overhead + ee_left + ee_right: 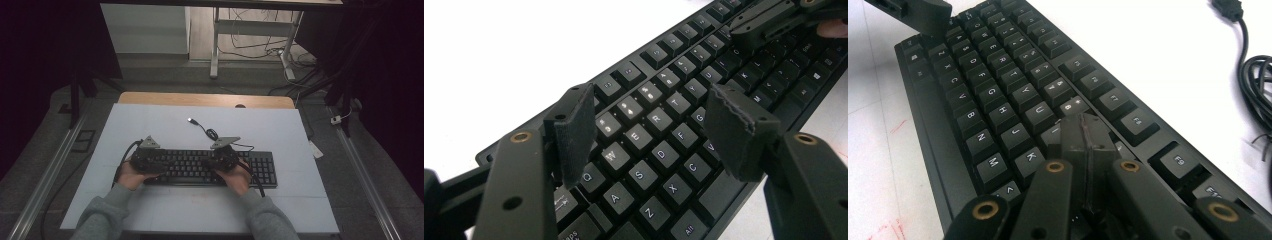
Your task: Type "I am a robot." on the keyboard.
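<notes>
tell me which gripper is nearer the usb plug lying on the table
Right. The right gripper sits over the keyboard's middle, below the usb plug; the left gripper is over its left end, farther away.

White table, black keyboard (cable loose)

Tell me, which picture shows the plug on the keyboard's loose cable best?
The high view: the whole cable runs to its plug on the white table. The right gripper view shows the plug cropped at the edge; the left gripper view looks across the keyboard.
</notes>
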### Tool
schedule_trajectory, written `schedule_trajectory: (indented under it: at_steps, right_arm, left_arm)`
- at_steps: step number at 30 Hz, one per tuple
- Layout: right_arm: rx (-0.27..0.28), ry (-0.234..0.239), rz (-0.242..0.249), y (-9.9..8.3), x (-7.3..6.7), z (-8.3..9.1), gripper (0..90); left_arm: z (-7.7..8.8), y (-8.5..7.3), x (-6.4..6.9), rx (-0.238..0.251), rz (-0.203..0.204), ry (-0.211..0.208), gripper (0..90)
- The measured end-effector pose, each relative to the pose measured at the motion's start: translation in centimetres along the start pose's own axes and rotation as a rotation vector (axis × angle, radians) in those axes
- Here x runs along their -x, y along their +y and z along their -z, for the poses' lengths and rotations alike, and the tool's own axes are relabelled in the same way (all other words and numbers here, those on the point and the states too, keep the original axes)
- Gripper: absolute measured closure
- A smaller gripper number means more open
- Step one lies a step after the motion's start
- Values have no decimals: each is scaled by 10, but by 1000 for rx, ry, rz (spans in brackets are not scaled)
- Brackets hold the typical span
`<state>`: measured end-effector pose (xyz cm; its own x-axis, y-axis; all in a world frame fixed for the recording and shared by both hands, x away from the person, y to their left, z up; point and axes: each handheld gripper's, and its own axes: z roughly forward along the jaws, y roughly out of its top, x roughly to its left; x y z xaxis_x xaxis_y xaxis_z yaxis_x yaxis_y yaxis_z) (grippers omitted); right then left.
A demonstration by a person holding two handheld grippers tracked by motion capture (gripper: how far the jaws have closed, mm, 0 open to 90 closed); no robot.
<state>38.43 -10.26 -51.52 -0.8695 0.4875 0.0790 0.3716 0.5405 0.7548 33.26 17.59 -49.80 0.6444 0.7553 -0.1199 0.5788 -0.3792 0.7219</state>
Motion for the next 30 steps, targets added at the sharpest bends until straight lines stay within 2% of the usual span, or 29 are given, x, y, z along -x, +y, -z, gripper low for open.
schedule_trajectory:
  at_steps: [9,13,16,27,30]
  right_arm:
    - [-25,-7,-11,-2,0,-3,900]
    - [-18,-15,-1,-1,-1,-2,900]
    - [-2,-22,10,0,-1,1,900]
    - [56,-26,-12,-2,4,18,898]
    - [57,-28,-12,-3,5,23,808]
  left_arm:
    - [0,0,0,-1,0,1,372]
    - [0,0,0,1,-1,2,372]
    - [1,0,0,3,-1,3,372]
    - [2,-1,-1,7,1,8,371]
    - [3,-1,-1,8,2,8,371]
